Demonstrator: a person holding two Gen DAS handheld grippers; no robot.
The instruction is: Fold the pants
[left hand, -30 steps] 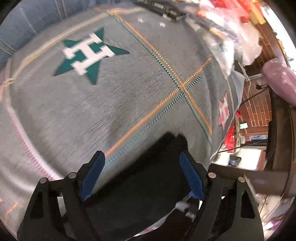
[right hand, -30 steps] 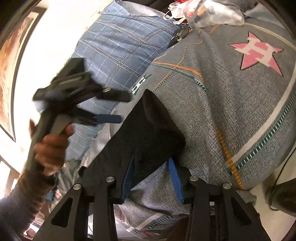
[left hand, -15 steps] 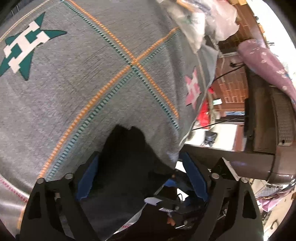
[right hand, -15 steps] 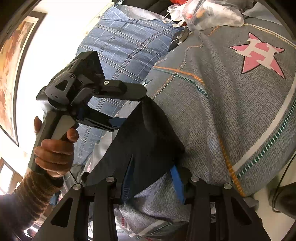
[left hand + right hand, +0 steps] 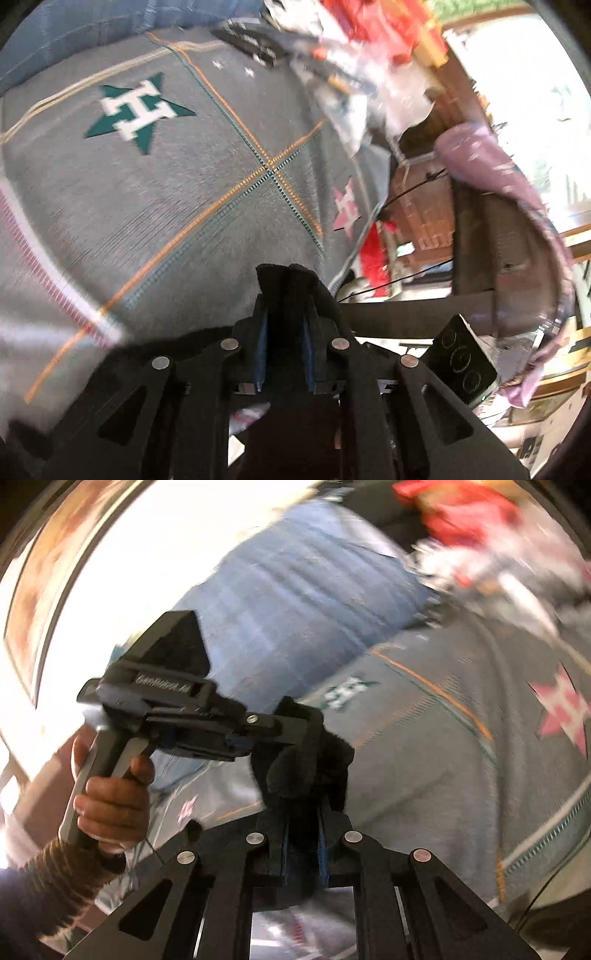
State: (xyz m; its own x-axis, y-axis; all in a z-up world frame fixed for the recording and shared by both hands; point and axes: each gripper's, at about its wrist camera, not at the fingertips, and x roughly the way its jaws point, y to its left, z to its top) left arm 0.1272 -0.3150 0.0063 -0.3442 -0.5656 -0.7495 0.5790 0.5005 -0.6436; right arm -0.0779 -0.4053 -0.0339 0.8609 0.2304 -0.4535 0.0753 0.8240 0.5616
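Because a fold needs matched corners, the left claw [image 5: 283, 328] and the right claw [image 5: 303, 834] are each pinching bunched dark pants [image 5: 286, 284], holding them together above the bed's [image 5: 166, 206] near edge, apparently to align the layers.

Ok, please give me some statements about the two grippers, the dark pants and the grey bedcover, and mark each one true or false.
1. The left gripper is shut on the black fabric pants. True.
2. The right gripper is wide open and holds nothing. False: it is shut on the pants too.
3. The grey woven bedcover with star emblems shows a green star with a white H. True.
4. The pants lie flat and neatly folded on the bedcover. False: they are bunched between the fingers of both grippers.
5. The left gripper appears in the right wrist view, held by a bare hand. True.
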